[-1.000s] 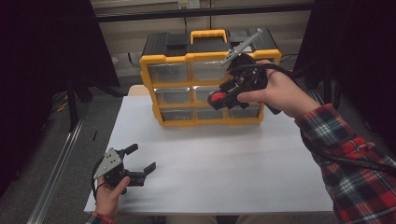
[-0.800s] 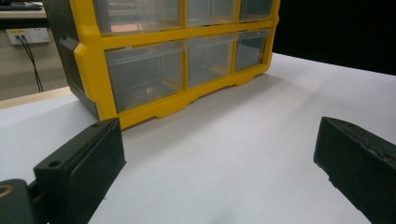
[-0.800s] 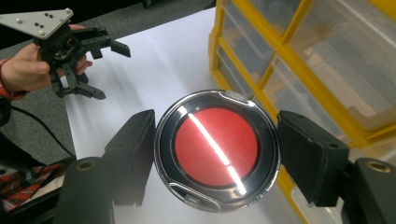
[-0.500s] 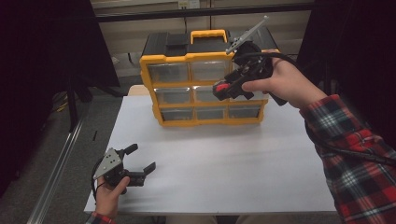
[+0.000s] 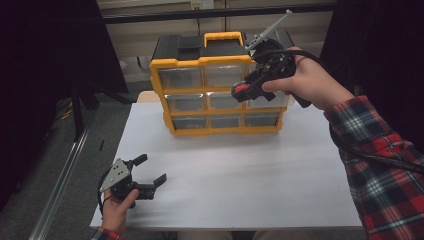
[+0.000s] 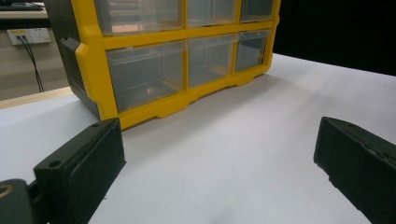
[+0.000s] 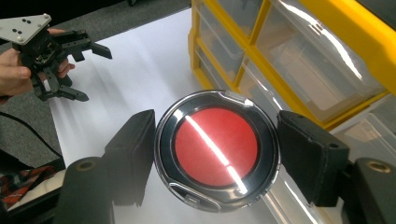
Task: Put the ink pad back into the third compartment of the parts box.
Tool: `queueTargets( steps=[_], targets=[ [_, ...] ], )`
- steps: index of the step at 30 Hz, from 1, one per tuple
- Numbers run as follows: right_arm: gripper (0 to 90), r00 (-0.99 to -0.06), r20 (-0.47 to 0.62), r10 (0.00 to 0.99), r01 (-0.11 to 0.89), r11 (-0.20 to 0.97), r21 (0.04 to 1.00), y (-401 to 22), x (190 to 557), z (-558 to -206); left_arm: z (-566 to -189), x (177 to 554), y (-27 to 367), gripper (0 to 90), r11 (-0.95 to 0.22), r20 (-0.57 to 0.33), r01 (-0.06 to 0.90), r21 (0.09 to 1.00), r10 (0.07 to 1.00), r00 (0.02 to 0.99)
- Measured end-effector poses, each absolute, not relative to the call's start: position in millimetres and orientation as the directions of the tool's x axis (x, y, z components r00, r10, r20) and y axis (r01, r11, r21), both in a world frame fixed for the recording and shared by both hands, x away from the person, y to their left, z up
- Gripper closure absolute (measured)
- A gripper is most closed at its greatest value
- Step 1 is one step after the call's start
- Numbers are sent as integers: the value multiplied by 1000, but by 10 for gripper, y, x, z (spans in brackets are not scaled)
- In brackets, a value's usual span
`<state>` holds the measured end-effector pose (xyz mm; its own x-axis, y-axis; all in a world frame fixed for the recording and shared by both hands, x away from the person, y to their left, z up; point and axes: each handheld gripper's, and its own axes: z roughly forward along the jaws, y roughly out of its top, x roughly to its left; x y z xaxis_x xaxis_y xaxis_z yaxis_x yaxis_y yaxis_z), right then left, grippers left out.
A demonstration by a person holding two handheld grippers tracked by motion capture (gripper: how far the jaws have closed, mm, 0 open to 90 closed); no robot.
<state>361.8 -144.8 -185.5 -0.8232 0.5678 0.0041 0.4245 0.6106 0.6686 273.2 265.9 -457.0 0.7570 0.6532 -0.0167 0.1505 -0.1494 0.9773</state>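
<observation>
A round black case with a red face point(image 7: 216, 150) sits between the two jaws of my right gripper point(image 7: 215, 140), which is shut on it. In the high view this gripper point(image 5: 242, 92) holds the round case point(image 5: 240, 90) in the air in front of the middle row of a yellow and black drawer cabinet point(image 5: 215, 95). My left gripper point(image 5: 152, 168) rests low at the table's front left, open, with nothing between its jaws. The left gripper view looks past my open gripper point(image 6: 219, 158) at the cabinet's bottom drawers point(image 6: 154, 70).
The cabinet point(image 7: 299, 56) stands at the back of the white table point(image 5: 250, 175), with clear drawers in three rows and a yellow handle point(image 5: 223, 37) on top. A dark floor and a metal rail point(image 5: 60, 180) lie to the left.
My right gripper has risen slightly with the round case, staying in front of the cabinet. The left gripper has not moved.
</observation>
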Motion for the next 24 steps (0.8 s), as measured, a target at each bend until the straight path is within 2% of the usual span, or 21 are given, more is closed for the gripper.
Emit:
queueTargets(
  steps=[24],
  targets=[
    [302,-779,-15,627,457,584,671,-1628,3737,-1731,-4572,2727,2658,20,-147,-21,155,977,654,756]
  ],
)
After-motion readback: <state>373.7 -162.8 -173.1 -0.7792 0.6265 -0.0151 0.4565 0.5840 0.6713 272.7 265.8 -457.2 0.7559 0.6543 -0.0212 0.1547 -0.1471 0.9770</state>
